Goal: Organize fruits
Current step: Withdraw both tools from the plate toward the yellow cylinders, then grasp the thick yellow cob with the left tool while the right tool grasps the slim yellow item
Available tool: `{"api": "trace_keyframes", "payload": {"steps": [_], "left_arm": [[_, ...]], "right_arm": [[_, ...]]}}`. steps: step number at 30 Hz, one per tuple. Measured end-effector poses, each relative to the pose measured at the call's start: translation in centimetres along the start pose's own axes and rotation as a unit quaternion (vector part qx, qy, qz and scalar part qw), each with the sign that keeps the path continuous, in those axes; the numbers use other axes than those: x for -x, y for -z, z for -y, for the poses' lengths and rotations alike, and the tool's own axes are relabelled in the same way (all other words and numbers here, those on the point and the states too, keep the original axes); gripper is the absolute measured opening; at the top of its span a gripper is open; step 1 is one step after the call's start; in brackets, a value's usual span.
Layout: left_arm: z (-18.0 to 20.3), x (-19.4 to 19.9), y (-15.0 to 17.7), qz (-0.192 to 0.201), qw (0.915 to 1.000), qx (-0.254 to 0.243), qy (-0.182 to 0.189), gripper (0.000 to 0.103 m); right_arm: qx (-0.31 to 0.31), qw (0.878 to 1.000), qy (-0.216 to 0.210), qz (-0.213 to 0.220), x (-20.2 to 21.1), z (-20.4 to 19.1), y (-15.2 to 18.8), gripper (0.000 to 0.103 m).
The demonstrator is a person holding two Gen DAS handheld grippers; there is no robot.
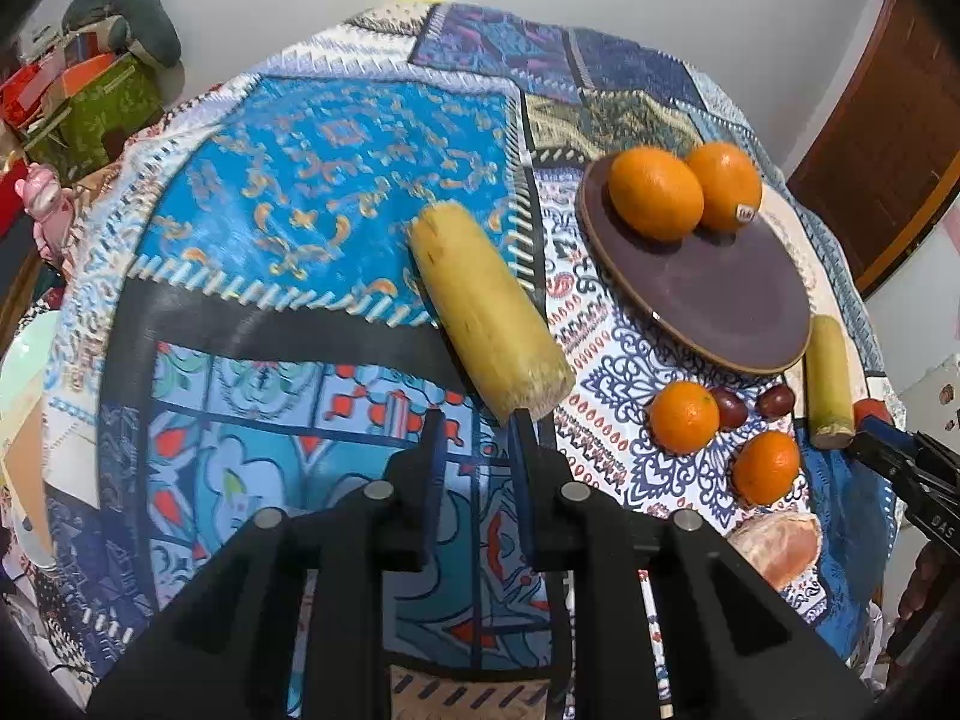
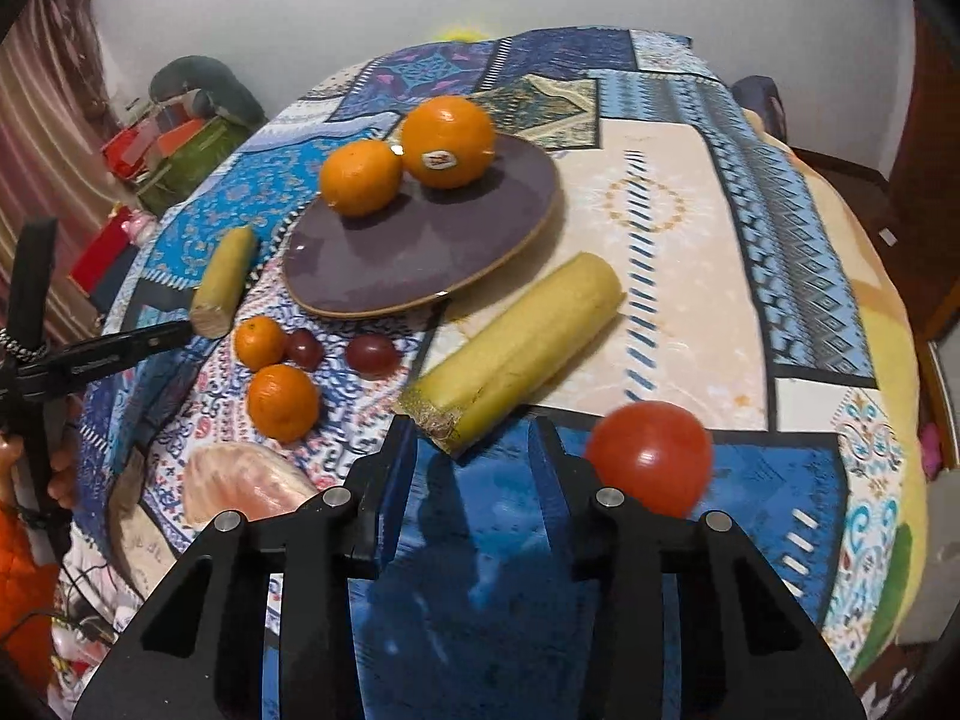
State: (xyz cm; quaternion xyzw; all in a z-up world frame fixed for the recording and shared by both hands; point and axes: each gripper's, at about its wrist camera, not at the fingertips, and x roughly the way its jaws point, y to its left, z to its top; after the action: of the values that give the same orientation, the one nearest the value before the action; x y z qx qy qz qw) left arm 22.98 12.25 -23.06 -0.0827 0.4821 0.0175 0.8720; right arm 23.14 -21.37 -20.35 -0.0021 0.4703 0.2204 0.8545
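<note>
A dark purple plate [image 1: 720, 288] [image 2: 420, 252] holds two large oranges [image 1: 657, 192] [image 2: 447, 141]. A yellow sugarcane piece [image 1: 486, 306] lies just ahead of my open left gripper [image 1: 477, 420], its cut end near the fingertips. A second sugarcane piece [image 2: 516, 348] lies ahead of my open right gripper [image 2: 474, 426]. Two small mandarins [image 2: 282, 402] [image 1: 684, 417], two dark red grapes [image 2: 372, 354] and a peeled pomelo piece [image 2: 246, 486] [image 1: 780, 546] lie on the cloth. A red tomato [image 2: 651, 456] sits by the right finger.
The patterned blue cloth [image 1: 312, 192] covers a round table. Boxes and a cushion [image 1: 96, 84] stand past the far left edge. A wooden door [image 1: 888, 138] is at the right. A pale dish [image 1: 24, 372] sits at the left edge.
</note>
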Motion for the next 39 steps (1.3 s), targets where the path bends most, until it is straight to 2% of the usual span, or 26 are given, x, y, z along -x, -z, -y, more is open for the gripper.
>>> {"api": "trace_keyframes", "payload": {"steps": [2,3,4,5,6,7,9,13,19,20,21,23,25,30,32,39], "left_arm": [[0.1,1.0,-0.3,0.014,0.9999,-0.003,0.001,0.020],[0.3,1.5,-0.6,0.022,0.9997,-0.004,0.003,0.026],[0.4,1.8,-0.8,0.029,0.9996,-0.005,0.004,0.038],[0.6,2.0,-1.1,0.036,0.9993,-0.005,0.001,0.046],[0.8,2.1,-1.4,0.046,0.9989,-0.005,-0.008,0.062],[1.0,2.0,-1.6,0.054,0.9984,-0.005,-0.017,0.067],[1.3,1.2,-2.2,0.057,0.9979,-0.009,-0.030,0.067],[1.5,-1.9,-3.2,0.024,0.9993,0.000,-0.027,0.067],[2.0,-4.8,-3.0,0.009,0.9990,-0.009,-0.042,0.067],[2.1,-5.0,-3.0,0.010,0.9989,-0.012,-0.044,0.067],[2.1,-5.1,-3.0,0.011,0.9989,-0.013,-0.044,0.067],[2.3,-5.1,-3.1,0.017,0.9986,-0.015,-0.048,0.062],[2.3,-5.3,-3.2,0.017,0.9984,-0.017,-0.051,0.052],[1.4,-4.7,-2.8,0.020,0.9993,0.006,-0.032,0.046],[1.3,-4.2,-2.4,0.018,0.9995,0.005,-0.026,0.044],[1.6,-2.0,0.4,0.012,0.9991,-0.032,-0.025,0.041]], "right_arm": [[-0.002,1.000,0.003,-0.001,0.3,0.2,-0.1,0.036],[-0.004,1.000,-0.001,0.000,0.5,0.3,-0.1,0.036],[-0.007,1.000,-0.006,0.003,0.7,0.3,-0.2,0.036],[-0.009,1.000,-0.010,0.008,1.0,0.4,-0.3,0.036],[-0.008,1.000,-0.011,0.012,1.2,0.3,-0.5,0.036],[-0.005,1.000,-0.009,0.014,1.3,0.2,-0.7,0.036],[0.005,1.000,-0.001,0.023,1.4,0.1,-1.3,0.037],[-0.001,0.999,0.032,0.034,0.4,0.9,-2.6,0.049],[-0.018,1.000,0.013,-0.001,-2.5,1.4,-3.2,0.050],[-0.014,1.000,0.014,-0.005,-2.9,1.3,-3.3,0.057],[-0.014,1.000,0.017,-0.007,-3.3,1.2,-3.2,0.059],[-0.011,1.000,0.019,-0.006,-3.6,1.1,-3.2,0.064],[-0.007,1.000,0.020,-0.007,-3.9,1.0,-3.5,0.065],[-0.007,1.000,0.024,-0.008,-4.4,0.8,-3.6,0.063],[-0.004,1.000,0.022,-0.006,-4.2,0.5,-3.3,0.056],[-0.006,1.000,0.013,-0.010,-3.1,0.6,-2.5,0.043]]}}
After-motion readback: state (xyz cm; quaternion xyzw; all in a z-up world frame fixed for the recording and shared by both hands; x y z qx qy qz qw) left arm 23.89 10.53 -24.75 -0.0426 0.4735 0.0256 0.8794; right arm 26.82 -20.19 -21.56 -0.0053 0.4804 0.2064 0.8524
